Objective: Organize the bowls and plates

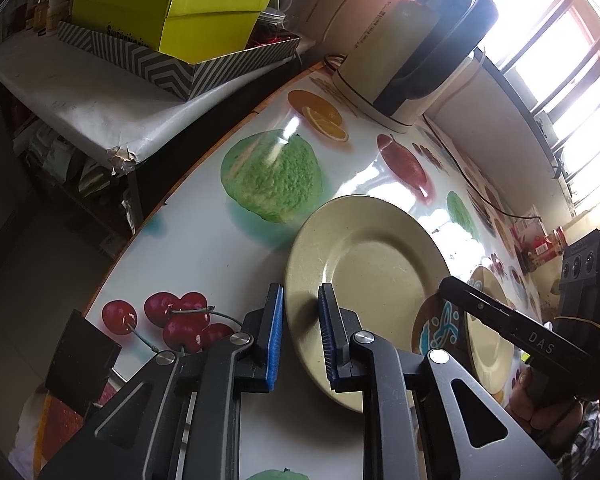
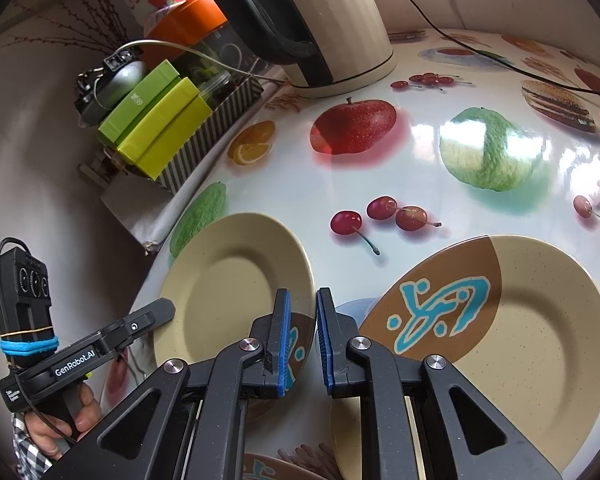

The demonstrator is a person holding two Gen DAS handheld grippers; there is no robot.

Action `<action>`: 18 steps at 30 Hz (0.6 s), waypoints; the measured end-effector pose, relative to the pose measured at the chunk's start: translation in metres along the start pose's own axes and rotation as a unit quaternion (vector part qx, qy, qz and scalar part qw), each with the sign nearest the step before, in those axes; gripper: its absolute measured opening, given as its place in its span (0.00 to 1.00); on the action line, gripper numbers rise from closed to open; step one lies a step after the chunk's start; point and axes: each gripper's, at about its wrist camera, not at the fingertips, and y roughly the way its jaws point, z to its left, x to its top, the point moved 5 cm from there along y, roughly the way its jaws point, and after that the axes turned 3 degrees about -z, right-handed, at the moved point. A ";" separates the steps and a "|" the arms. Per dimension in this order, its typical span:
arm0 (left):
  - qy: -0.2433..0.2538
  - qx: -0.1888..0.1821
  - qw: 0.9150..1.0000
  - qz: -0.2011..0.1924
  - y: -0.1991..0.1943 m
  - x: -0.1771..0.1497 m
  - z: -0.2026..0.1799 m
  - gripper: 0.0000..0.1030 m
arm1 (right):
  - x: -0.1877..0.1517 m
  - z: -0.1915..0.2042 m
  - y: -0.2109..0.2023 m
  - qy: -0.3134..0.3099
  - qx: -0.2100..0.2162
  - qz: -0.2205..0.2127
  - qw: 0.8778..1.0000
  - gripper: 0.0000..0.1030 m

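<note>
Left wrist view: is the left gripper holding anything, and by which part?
The left gripper looks shut on the beige plate, pinching its near left rim between the blue pads.

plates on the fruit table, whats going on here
A person holds a gripper in each hand. The left gripper is closed on the left rim of the beige plate, and the right gripper pinches the same plate's brown patterned edge. The plate rests on the table. A second patterned plate sits beside it, untouched.
</note>
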 end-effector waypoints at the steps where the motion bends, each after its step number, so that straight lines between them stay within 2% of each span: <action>1: -0.001 0.001 1.000 0.000 0.000 0.000 0.000 0.18 | 0.000 0.001 0.000 0.000 0.000 0.000 1.000 0.13; 18: 0.003 0.005 1.000 -0.009 -0.017 -0.004 -0.006 0.18 | -0.003 0.008 -0.016 0.006 0.006 -0.009 1.000 0.13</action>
